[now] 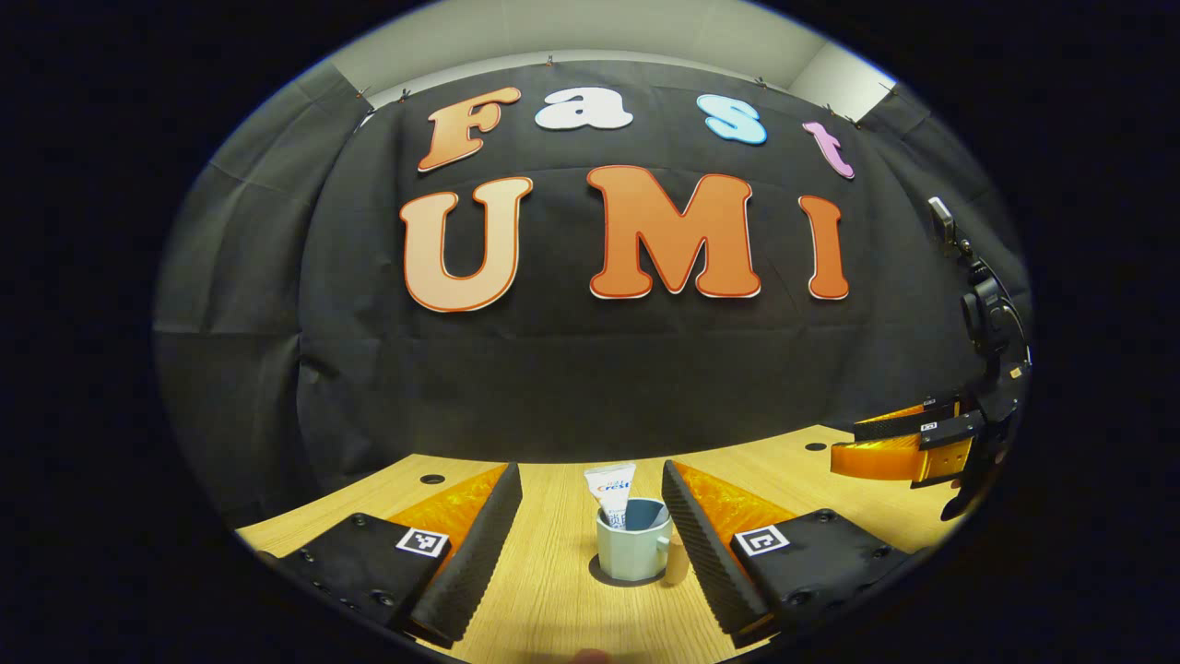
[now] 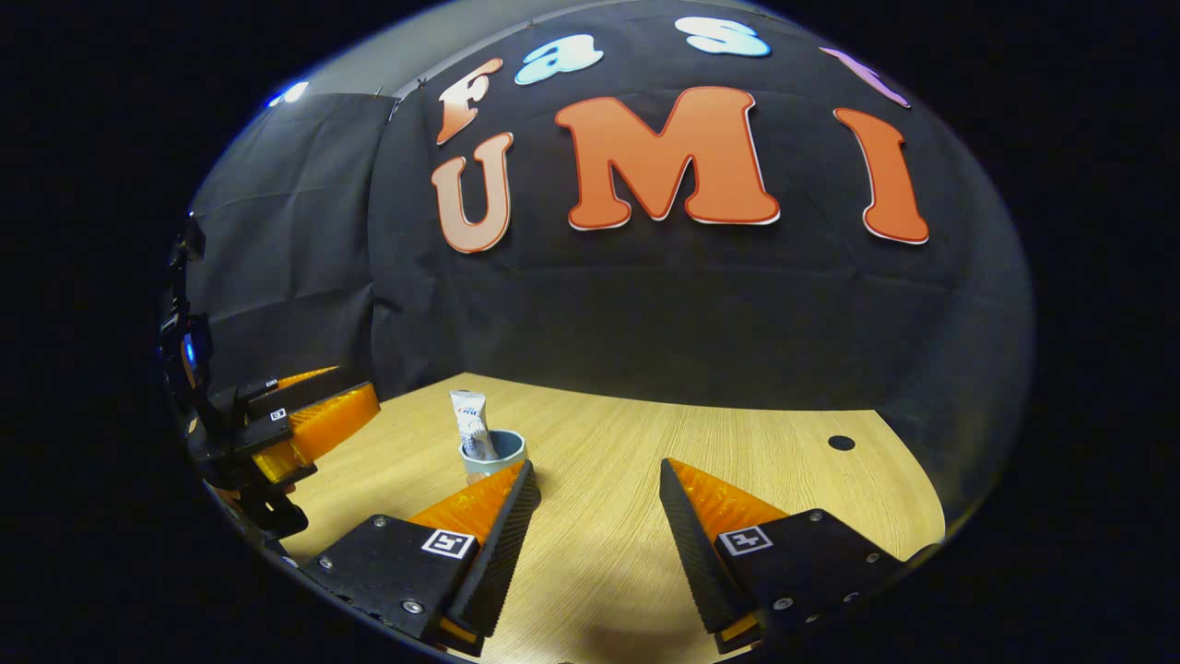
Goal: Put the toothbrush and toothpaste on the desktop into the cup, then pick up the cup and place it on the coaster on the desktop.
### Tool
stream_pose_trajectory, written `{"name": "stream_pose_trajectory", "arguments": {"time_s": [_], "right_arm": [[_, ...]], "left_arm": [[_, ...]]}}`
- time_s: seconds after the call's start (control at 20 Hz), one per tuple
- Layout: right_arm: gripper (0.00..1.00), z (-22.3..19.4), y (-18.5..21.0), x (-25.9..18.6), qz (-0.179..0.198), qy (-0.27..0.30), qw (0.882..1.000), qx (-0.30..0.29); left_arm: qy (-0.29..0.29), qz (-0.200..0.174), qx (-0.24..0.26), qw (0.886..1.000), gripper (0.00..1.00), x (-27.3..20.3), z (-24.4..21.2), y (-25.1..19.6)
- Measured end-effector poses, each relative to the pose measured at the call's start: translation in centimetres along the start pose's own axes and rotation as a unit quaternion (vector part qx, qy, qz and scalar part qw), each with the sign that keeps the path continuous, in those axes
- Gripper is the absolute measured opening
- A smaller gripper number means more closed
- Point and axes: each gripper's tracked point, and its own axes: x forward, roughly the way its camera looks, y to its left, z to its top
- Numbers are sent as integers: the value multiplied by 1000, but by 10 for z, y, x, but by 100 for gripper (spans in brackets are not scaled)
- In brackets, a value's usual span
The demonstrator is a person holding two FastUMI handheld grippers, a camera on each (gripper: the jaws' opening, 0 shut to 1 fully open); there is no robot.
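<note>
- The cup [image 1: 633,551] stands upright on a dark coaster [image 1: 604,577] on the table [image 1: 553,590], straight ahead of the left tool [image 1: 592,544] and between its fingers, touching neither.
- The toothpaste [image 1: 614,493] stands upright in the cup, leaning on its far rim.
- The left tool's jaws are spread wide and grip nothing.
- In the right gripper view the cup [image 2: 493,452] sits just beyond the right tool's [image 2: 597,535] left finger; this tool too is wide apart and empty.
- The right tool [image 1: 908,447] hangs well off to the left tool's right, above the table.
</note>
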Motion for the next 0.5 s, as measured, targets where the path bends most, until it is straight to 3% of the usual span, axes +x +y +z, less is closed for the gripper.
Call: {"name": "stream_pose_trajectory", "arguments": {"time_s": [0.2, 0.5], "right_arm": [[81, 9, -18, -12, -43, -53, 998, -9], [81, 6, -27, -24, -58, -89, 994, -14]], "left_arm": [[-19, -3, -7, 1000, 98, -2, 8, -4], [-36, 0, -20, 999, 98, -7, 17, -7]]}}
